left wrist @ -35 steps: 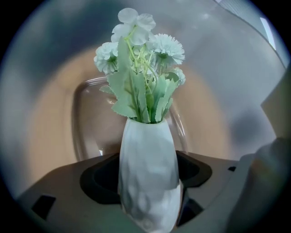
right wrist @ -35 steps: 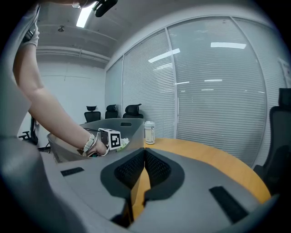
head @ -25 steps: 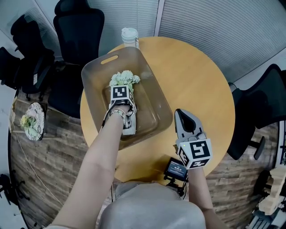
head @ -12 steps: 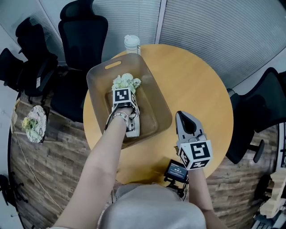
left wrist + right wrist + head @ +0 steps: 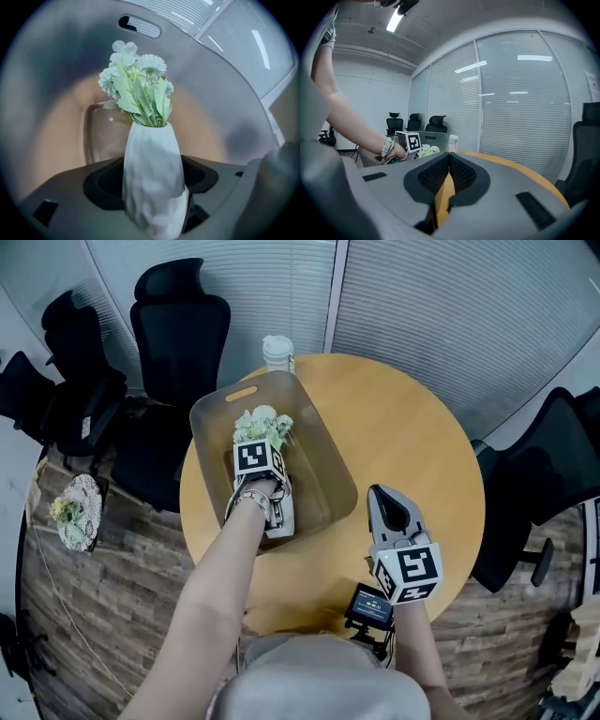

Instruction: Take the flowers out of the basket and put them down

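Note:
Pale green and white flowers [image 5: 138,91] stand in a white, dimpled vase [image 5: 152,178]. My left gripper [image 5: 262,444] is shut on the vase body, with a dark pad [image 5: 103,183] on each side. It holds the vase inside the translucent grey-brown basket [image 5: 317,476], pointing steeply down toward the handle slot [image 5: 139,26]. In the head view the flower heads [image 5: 261,423] show just beyond the marker cube. My right gripper [image 5: 386,500] is shut and holds nothing. It hovers nearly level over the round wooden table [image 5: 412,427], to the right of the basket.
A white bottle [image 5: 277,351] stands at the table's far edge behind the basket. A small black device [image 5: 370,604] sits at the near edge. Black office chairs [image 5: 183,324] ring the table. A plate with flowers [image 5: 73,514] lies on the floor at left.
My left gripper has risen a little inside the basket with the vase of flowers in it. The right gripper has hardly shifted and stays shut.

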The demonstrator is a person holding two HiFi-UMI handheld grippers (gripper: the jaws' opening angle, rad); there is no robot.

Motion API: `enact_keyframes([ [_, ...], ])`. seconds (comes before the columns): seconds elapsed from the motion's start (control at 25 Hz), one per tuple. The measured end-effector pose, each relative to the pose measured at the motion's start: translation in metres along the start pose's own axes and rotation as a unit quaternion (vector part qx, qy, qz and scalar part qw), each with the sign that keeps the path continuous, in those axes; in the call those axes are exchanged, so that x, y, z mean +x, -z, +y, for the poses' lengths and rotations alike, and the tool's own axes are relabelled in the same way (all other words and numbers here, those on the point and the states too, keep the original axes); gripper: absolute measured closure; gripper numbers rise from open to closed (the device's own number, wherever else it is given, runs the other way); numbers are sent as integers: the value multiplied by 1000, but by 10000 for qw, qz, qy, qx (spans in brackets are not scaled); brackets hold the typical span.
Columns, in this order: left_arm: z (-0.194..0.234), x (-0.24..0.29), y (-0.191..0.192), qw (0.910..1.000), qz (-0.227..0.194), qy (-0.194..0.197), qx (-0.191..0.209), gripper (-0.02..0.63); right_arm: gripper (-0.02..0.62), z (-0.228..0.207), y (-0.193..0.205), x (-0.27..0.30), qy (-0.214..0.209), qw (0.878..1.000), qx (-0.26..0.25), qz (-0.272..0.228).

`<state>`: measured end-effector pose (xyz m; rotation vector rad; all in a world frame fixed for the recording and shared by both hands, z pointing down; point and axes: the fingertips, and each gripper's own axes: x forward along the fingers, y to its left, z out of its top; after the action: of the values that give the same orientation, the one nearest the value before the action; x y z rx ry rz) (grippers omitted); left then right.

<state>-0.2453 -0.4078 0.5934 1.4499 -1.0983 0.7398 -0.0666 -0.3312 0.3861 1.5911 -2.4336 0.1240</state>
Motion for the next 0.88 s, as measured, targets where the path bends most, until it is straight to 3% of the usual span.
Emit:
enact_keyframes([
  [0.32, -16, -24, -13, 9974, -590, 6, 419, 242, 571, 2, -11, -17, 93, 9998, -72, -171],
  [0.52, -24, -47, -29, 9905, -1072, -113, 858, 242, 571, 5, -16, -27, 149, 9995, -98, -242],
  [0.88, -46, -88, -40, 9774, -1704, -118, 1243, 242, 571, 12, -31, -46, 204, 9985, -197, -461],
])
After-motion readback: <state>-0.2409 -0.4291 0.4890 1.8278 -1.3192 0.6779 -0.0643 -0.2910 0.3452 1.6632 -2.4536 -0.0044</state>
